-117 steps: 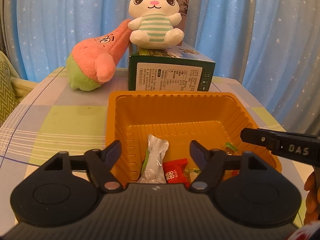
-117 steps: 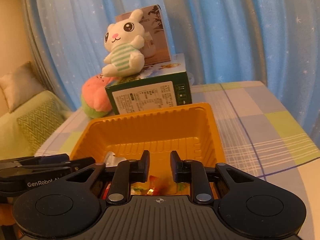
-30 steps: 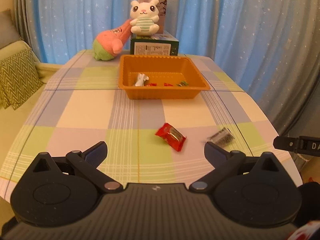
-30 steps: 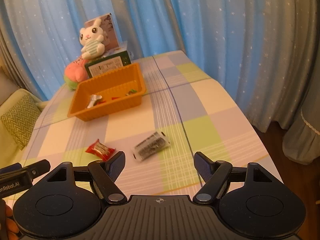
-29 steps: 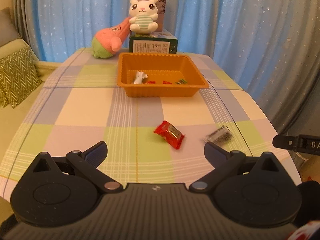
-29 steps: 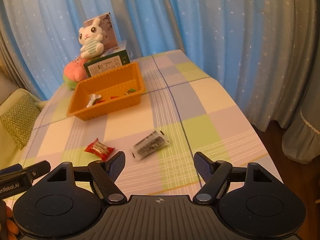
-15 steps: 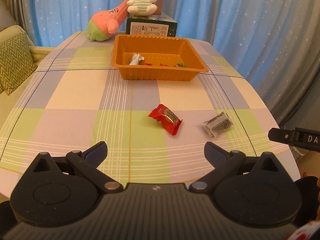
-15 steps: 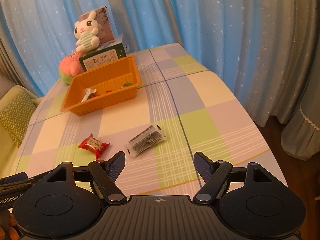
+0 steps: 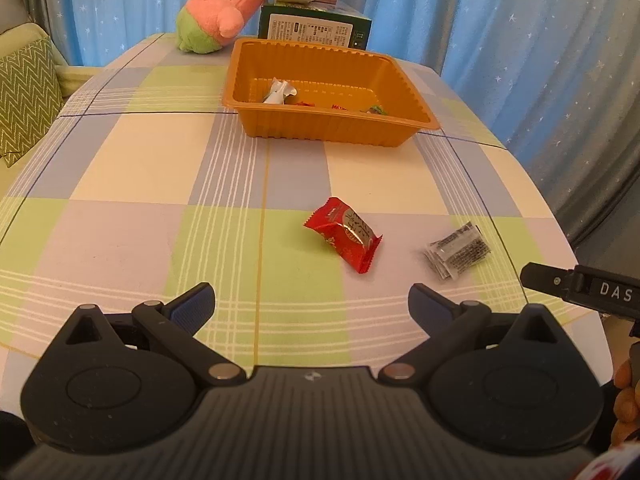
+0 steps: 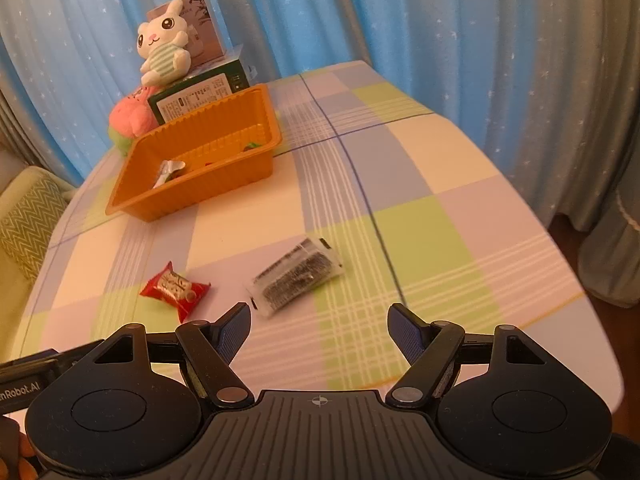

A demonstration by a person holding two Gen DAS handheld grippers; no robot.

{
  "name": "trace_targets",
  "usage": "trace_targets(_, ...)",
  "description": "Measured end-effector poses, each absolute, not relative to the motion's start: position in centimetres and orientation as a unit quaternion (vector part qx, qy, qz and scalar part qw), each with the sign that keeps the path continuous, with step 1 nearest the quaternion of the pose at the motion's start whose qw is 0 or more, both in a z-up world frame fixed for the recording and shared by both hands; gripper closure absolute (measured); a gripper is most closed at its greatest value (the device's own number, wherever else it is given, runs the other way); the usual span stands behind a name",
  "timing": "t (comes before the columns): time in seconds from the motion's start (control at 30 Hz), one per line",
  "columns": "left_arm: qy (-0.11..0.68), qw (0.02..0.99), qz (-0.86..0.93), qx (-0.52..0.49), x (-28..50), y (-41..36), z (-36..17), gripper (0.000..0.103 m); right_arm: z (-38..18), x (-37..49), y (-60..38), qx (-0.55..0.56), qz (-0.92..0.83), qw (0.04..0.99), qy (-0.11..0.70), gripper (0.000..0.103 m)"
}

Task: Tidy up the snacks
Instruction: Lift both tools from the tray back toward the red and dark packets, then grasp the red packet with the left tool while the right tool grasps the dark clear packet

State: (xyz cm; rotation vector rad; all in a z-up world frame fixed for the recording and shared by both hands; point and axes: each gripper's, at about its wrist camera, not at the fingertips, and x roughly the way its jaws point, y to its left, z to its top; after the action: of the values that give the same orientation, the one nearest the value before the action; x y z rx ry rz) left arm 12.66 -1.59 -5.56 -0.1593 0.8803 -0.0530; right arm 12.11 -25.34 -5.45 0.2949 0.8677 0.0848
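Left gripper (image 9: 311, 300): fingers spread, empty | red candy wrapper (image 9: 343, 233): on checked surface (image 9: 140, 168), 12 o'clock of it | clear dark snack packet (image 10: 296, 276): 11 o'clock of right gripper (image 10: 319, 317), fingers spread, empty | orange tray (image 9: 328, 130): far, 12 o'clock.

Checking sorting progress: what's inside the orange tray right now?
The orange tray holds a silver-white wrapper plus small red and green pieces; its near wall covers them partly, so no exact count.
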Motion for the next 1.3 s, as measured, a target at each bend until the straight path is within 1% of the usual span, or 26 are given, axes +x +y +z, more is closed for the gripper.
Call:
trace_targets(0.23, 0.43, 0.899, -0.026, -0.084, 14.4, -1.5, -6.9, 0.002, -7.9, 15.0, -24.5, 0.181, 0.058, 0.889, 0.417, 0.028)
trace_targets(0.53, 0.429, 0.898, -0.019, -0.096, 15.9, -0.6, -8.0, 0.002, -10.7, 19.0, -22.7, 0.178, 0.056, 0.884, 0.428, 0.028)
trace_targets(0.6, 0.43, 0.897, -0.019, -0.1, 16.1, -0.4, -8.2, 0.002, -11.1, 19.8, -22.2, 0.162, 0.056, 0.886, 0.43, 0.034)
trace_targets(0.63, 0.43, 0.897, -0.018, -0.101, 16.1, -0.3, -8.3, 0.002, -11.3, 20.2, -21.8, 0.153, 0.058, 0.887, 0.432, 0.042)
trace_targets(0.67, 0.431, 0.897, -0.017, -0.101, 16.2, -0.3, -8.4, 0.002, -11.4, 20.6, -21.5, 0.143, 0.061, 0.887, 0.434, 0.047)
trace_targets(0.8, 0.432, 0.895, -0.014, -0.107, 16.3, 0.0, -8.9, 0.002, -11.8, 21.0, -19.7, 0.071, 0.072, 0.896, 0.431, 0.052)
trace_targets(0.87, 0.433, 0.894, -0.015, -0.111, 16.4, 0.2, -9.0, 0.002, -11.9, 20.8, -19.3, 0.039, 0.077, 0.898, 0.431, 0.061)
trace_targets(0.97, 0.434, 0.893, -0.021, -0.116, 16.6, -0.1, -9.2, 0.005, -12.1, 20.3, -19.2, 0.023, 0.087, 0.898, 0.43, 0.064)
trace_targets(1.1, 0.425, 0.896, -0.03, -0.127, 17.1, -1.0, -9.1, 0.009, -11.7, 19.5, -20.3, 0.034, 0.081, 0.9, 0.428, 0.065)
trace_targets(1.17, 0.42, 0.897, -0.035, -0.131, 17.4, -1.6, -9.0, 0.013, -11.5, 19.1, -21.0, 0.041, 0.075, 0.901, 0.425, 0.065)
trace_targets(1.23, 0.413, 0.899, -0.04, -0.137, 17.8, -2.4, -8.9, 0.014, -11.3, 18.6, -21.8, 0.05, 0.068, 0.903, 0.422, 0.065)
trace_targets(1.3, 0.407, 0.902, -0.043, -0.135, 18.3, -3.4, -8.9, 0.019, -11.1, 18.3, -22.6, 0.055, 0.061, 0.904, 0.421, 0.065)
